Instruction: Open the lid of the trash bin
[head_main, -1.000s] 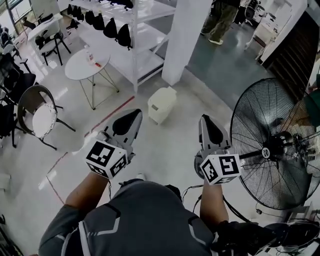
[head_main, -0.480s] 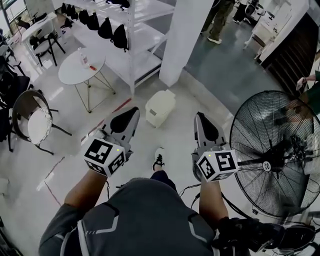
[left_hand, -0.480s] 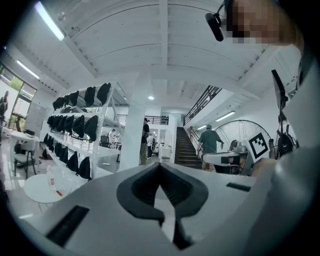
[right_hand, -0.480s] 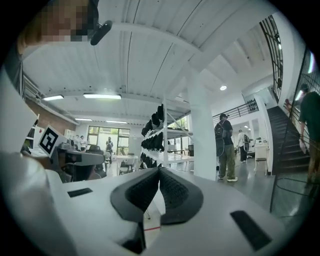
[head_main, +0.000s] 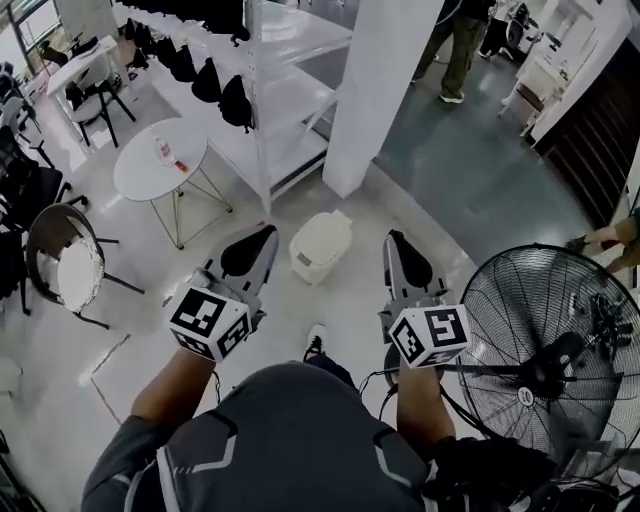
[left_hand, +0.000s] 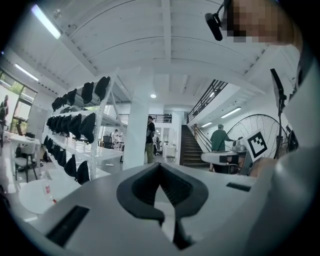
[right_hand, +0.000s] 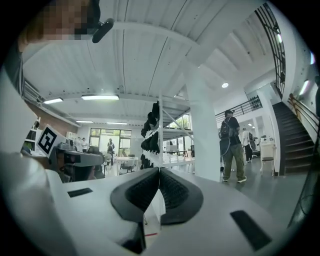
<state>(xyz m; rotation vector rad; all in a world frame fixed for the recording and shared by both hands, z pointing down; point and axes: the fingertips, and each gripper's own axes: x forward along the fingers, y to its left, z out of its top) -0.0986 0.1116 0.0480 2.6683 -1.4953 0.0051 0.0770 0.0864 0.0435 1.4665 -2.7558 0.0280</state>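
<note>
The white trash bin (head_main: 320, 245) stands on the pale floor with its lid down, just in front of a white pillar. In the head view it lies between the tips of my two grippers and a little beyond them. My left gripper (head_main: 267, 234) is held out at the bin's left, jaws together with nothing in them. My right gripper (head_main: 393, 240) is held out at the bin's right, also shut and empty. In the left gripper view the left gripper (left_hand: 160, 165) points level into the room, and so does the right gripper (right_hand: 159, 170) in its view. I cannot make out the bin in either.
A white pillar (head_main: 375, 90) rises just behind the bin. A white shelf rack (head_main: 270, 90) with dark items is at its left, then a round table (head_main: 160, 160) and a chair (head_main: 65, 250). A large floor fan (head_main: 545, 350) stands close at the right. A person (head_main: 460, 50) stands far back.
The holder has stepped forward: the bin is nearer and now sits between the two gripper tips. The fan has slid toward the lower right. Both grippers stay shut.
</note>
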